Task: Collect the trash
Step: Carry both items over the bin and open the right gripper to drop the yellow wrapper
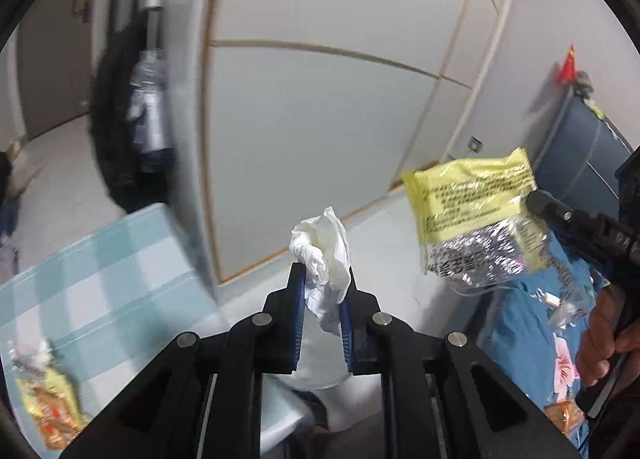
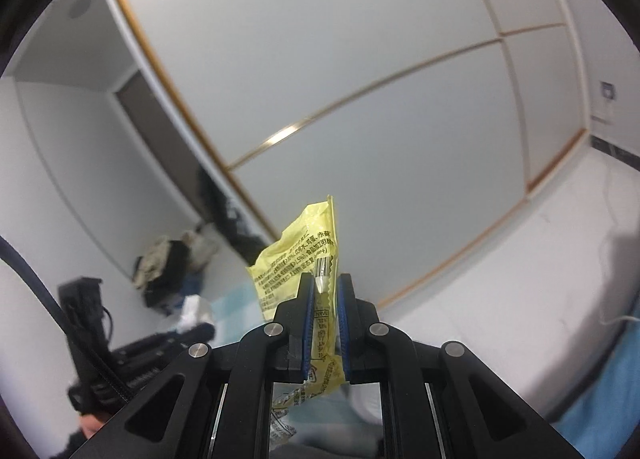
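Left wrist view: left gripper (image 1: 324, 295) is clamped on a crumpled white tissue (image 1: 324, 251) sticking up past its tips; the yellow wrapper (image 1: 472, 195) hangs to its right, in the right gripper (image 1: 538, 199).
Right wrist view: right gripper (image 2: 325, 291) pinches the yellow wrapper (image 2: 296, 259), long axis running up along the fingers.
Bin: not seen in either view.

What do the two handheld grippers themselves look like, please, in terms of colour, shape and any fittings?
Both are matte black. The left gripper and the right gripper each have two flat fingers lined with ribbed blue pads, angular linkage arms with cut-outs, and round silver pivot pins. A black cable runs beside the left gripper's body.
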Available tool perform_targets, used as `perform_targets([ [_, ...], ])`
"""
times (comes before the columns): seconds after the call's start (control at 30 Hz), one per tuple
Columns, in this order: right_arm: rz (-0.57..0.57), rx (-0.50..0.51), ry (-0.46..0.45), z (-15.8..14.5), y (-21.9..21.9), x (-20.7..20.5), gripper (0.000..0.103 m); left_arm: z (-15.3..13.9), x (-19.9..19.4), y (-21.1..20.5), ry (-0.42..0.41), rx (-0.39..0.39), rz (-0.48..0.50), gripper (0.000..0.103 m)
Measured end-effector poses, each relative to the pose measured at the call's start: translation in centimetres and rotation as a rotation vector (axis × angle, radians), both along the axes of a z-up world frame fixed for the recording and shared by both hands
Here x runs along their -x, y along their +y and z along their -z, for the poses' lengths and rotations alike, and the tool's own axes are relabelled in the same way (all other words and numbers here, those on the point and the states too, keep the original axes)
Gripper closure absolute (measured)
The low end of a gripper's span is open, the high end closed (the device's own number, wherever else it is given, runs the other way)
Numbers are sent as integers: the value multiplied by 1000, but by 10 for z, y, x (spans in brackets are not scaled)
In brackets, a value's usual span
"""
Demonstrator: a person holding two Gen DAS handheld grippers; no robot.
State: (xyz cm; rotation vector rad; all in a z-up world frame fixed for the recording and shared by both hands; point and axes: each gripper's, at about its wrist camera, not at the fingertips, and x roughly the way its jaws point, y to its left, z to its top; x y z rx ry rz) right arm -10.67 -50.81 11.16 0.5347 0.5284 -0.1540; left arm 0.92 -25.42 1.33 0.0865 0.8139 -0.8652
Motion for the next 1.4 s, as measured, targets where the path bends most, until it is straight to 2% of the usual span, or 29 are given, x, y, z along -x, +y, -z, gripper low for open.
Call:
perform_targets([
  [0.13,54,-21,68,28,-24,0,93,12,-2,-24,93,40,62,92],
  [0.23,90,-56,138,60,-43,-4,93,26,-6,-43,150,37,99,92],
  [0.47,100,-169,311,144,-64,-30,93,80,-30,-73,325,-42,99,92],
  [0.57,87,-198,373,177,-63,-40,93,97,-37,-79,382,-51,102,92],
  [0.8,56,-262,485,239,-57,-71,92,136,-47,-88,465,-123,84,92],
  [0.97,40,-280,543,266,-52,-87,89,154,-52,-89,525,-152,51,92],
  [1.1,16,-285,557,274,-50,-99,88,165,-54,-93,553,-192,30,92],
  [1.2,2,-282,554,276,-50,-101,83,173,-56,-96,571,-204,16,92],
  [1.3,1,-281,540,279,-54,-99,72,181,-56,-97,598,-221,6,92],
  [1.4,-5,-293,533,277,-58,-93,71,186,-56,-98,614,-235,11,92],
])
